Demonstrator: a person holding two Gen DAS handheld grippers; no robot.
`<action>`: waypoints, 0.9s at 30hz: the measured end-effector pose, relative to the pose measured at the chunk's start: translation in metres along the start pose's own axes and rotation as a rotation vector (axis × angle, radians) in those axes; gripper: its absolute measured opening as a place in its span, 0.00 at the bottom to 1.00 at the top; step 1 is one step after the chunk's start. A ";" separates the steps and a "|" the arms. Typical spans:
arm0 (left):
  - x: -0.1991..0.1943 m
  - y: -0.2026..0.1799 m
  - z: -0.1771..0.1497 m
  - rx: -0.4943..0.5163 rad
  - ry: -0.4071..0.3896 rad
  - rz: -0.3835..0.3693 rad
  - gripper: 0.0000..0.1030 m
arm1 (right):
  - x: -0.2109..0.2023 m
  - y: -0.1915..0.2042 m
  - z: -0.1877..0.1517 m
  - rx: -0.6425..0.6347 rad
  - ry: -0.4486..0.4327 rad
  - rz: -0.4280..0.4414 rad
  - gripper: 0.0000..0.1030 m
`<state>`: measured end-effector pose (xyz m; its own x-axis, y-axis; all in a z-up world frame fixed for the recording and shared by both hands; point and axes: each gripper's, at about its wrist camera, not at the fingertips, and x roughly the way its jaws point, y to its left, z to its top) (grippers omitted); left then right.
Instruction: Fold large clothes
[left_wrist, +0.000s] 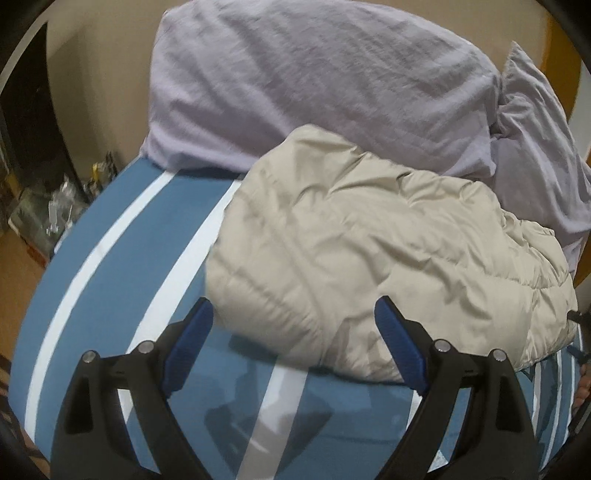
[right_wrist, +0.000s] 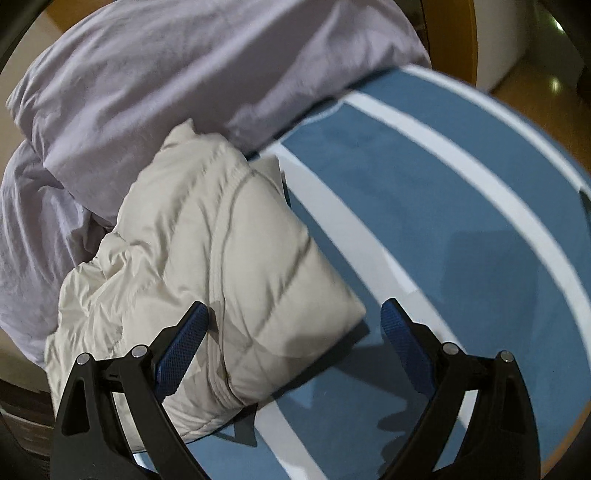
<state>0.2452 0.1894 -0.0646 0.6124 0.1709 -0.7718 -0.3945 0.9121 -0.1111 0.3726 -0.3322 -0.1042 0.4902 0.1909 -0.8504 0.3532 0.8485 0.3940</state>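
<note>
— Blue-padded fingers (left_wrist: 192, 332) of the left gripper (left_wrist: 291, 339) stand wide apart, nothing between them, hovering over the bed (left_wrist: 92, 280). The right gripper (right_wrist: 295, 332) is just as wide and just as empty.

— And the big things first?

— Largest is the bed, its blue cover crossed by white stripes. Next the lilac duvet (left_wrist: 314, 81), bunched along the bed's far edge. Then the jacket (left_wrist: 369, 251), a beige quilted one, lying in a puffy bundle with its far side touching the duvet and its near side short of the bed's near edge.

— So what might go wrong?

— Several things, likely. The jacket looks slippery and springy; a bundle like that would probably puff open again once let go, since trapped air pushes the layers apart. In the right view one corner (right_wrist: 347, 306) sits between the open fingers, and a pinch there would seemingly catch only the top layer, so lifting could peel the fold apart.

— And the duvet?

— It presses against the jacket's far side. A deep reach could snag lilac cloth along with beige and drag both. The right view is a little blurred, so how many layers lie at that corner cannot be told.
</note>
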 end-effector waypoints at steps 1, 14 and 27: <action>0.002 0.002 0.000 -0.011 0.009 -0.001 0.87 | 0.002 -0.001 0.000 0.015 0.010 0.016 0.93; 0.052 0.022 0.008 -0.238 0.129 -0.069 0.74 | 0.009 0.004 0.002 0.063 0.022 0.094 0.63; 0.032 0.021 0.008 -0.268 0.071 -0.117 0.34 | -0.010 0.011 -0.003 -0.018 -0.022 0.129 0.27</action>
<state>0.2622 0.2174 -0.0869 0.6187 0.0356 -0.7848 -0.4970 0.7913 -0.3560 0.3687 -0.3236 -0.0927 0.5478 0.2885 -0.7853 0.2721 0.8262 0.4933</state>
